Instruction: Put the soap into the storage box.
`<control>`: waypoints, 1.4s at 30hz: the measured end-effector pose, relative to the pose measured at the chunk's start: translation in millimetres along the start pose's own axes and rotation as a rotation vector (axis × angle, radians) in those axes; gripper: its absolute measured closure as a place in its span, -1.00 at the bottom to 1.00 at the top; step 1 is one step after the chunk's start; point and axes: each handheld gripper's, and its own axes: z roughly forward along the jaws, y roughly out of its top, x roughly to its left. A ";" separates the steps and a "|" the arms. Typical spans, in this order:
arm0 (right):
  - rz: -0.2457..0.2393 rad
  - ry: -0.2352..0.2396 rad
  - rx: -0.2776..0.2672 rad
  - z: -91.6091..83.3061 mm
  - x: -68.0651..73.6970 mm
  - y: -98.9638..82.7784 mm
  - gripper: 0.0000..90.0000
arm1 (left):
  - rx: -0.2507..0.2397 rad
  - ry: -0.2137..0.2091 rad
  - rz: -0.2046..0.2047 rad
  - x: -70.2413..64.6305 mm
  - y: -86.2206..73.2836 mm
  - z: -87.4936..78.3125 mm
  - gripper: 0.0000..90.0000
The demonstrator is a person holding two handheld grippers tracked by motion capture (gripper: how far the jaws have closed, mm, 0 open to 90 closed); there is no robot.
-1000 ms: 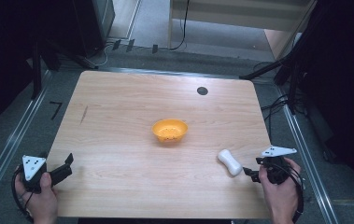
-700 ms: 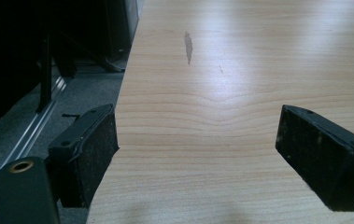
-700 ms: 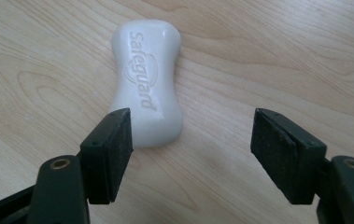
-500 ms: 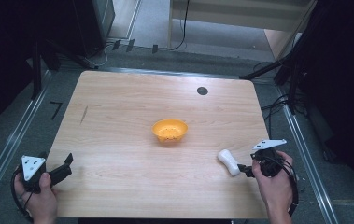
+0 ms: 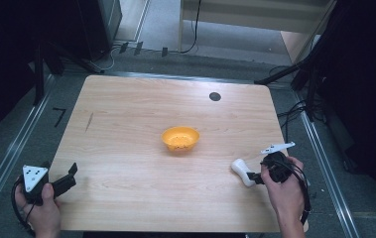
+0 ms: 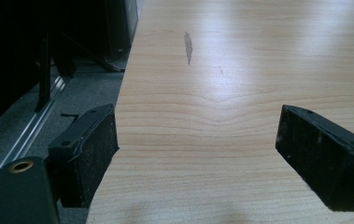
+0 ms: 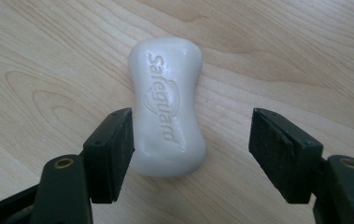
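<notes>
Right gripper [image 7: 191,154] stands open around the near end of the soap bar [image 7: 169,105]; left pad touching or nearly so, right pad apart. Grasp not yet made; lifting remains, likely toward the orange bowl [image 5: 180,138] beyond.

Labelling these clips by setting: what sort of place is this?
Probably a lab recording station: a bare light wooden table on a grey floor, black stands and loose cables around it, holding just an orange bowl and white soap bar.
</notes>
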 end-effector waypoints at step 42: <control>-0.005 0.032 0.168 43.9 7.9 23.6 -0.02 | 0.000 -0.008 -0.006 0.9 -0.2 -0.7 -0.71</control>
